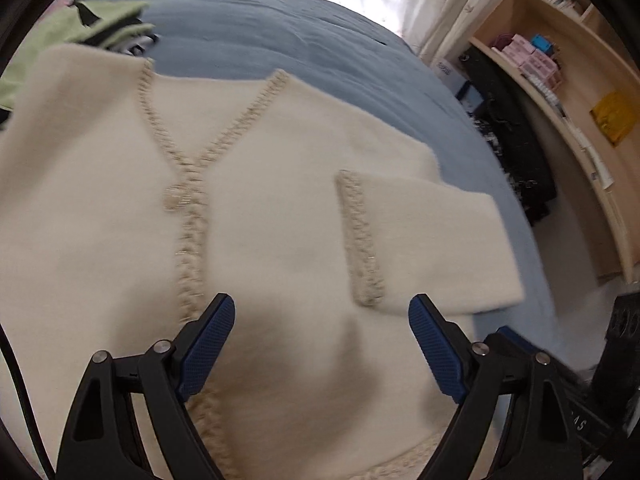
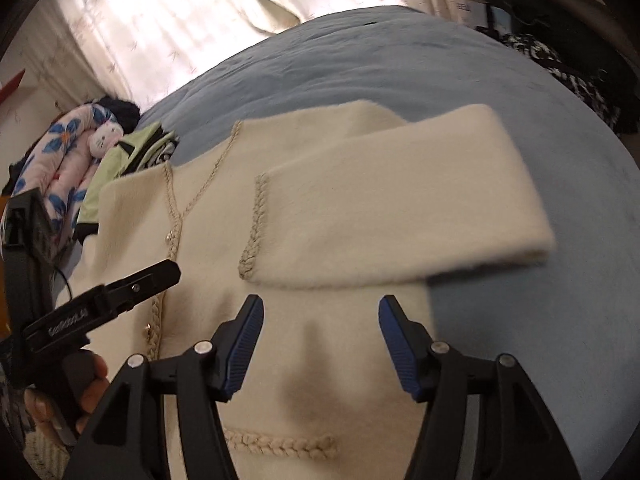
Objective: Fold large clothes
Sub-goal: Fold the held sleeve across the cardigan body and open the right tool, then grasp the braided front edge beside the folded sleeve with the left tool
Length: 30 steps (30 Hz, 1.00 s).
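Blue pads on my left gripper (image 1: pixel 321 314) sit at the bottom of the left wrist view, spread wide, with nothing between them. My right gripper (image 2: pixel 321 314) fills the bottom of the right wrist view. Its jaws are partly open and hold nothing too. Both hang over the cream cardigan (image 1: pixel 260 220), which lies flat across the middle of each frame on the blue bed cover (image 1: pixel 280 32).

I think one sleeve fold is done. That sleeve (image 2: pixel 400 200) lies across the chest, and its braided cuff (image 2: pixel 254 224) points toward the middle. The other sleeve should be next, I guess. For that I need to reach the upper left of the left wrist view, pinch the soft cloth near the cuff, and lay it across the braided front edge (image 1: pixel 192 240) without dragging the body.

I cannot see that other sleeve. The cardigan runs off the left edge of the left wrist view, and the bottom hem hides under my claws. Much of both pictures is blurry. At the lower left of the right wrist view, a hand (image 2: pixel 86 384) grips the left tool. A green top (image 1: pixel 60 36) sits past the collar at the upper left.
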{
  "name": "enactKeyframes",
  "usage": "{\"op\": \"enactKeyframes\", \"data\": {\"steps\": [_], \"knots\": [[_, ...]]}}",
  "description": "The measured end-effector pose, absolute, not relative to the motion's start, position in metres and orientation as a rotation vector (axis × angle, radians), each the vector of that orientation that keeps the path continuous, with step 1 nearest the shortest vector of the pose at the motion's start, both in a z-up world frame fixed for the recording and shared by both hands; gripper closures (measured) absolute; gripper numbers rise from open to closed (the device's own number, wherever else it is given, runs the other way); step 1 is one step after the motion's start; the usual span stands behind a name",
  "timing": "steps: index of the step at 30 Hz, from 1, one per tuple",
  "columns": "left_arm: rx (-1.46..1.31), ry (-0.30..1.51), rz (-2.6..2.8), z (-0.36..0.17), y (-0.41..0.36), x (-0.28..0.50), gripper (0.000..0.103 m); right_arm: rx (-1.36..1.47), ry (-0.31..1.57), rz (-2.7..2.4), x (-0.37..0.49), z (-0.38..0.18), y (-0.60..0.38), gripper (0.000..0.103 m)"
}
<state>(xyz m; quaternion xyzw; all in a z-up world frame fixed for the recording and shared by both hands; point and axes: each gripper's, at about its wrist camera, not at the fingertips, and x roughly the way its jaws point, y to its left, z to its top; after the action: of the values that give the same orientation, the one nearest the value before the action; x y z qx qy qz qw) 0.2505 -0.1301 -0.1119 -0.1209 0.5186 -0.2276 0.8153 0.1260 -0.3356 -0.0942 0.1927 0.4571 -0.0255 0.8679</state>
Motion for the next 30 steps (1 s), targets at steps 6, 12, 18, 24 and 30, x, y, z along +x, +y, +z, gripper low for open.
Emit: {"op": "enactKeyframes", "data": {"steps": [6, 12, 18, 24, 30], "knots": [[-0.272, 1.197, -0.574, -0.133, -0.171, 0.271, 0.042, 0.485, 0.942, -0.079, 0.115, -0.095, -0.344, 0.043], [-0.218, 1.233, -0.570, -0.153, -0.203, 0.281, 0.042, 0.487, 0.964, -0.090, 0.106, -0.106, -0.348, 0.043], [-0.054, 1.246, -0.541, -0.154, -0.244, 0.286, 0.088, 0.502, 0.986, -0.111, 0.097, -0.117, -0.351, 0.043], [0.087, 1.023, -0.555, -0.076, -0.276, 0.280, 0.090, 0.503, 0.993, -0.144, 0.090, -0.117, -0.354, 0.043], [0.082, 0.769, -0.513, 0.018, -0.249, 0.272, 0.090, 0.517, 0.989, -0.163, 0.087, -0.118, -0.358, 0.043]]}}
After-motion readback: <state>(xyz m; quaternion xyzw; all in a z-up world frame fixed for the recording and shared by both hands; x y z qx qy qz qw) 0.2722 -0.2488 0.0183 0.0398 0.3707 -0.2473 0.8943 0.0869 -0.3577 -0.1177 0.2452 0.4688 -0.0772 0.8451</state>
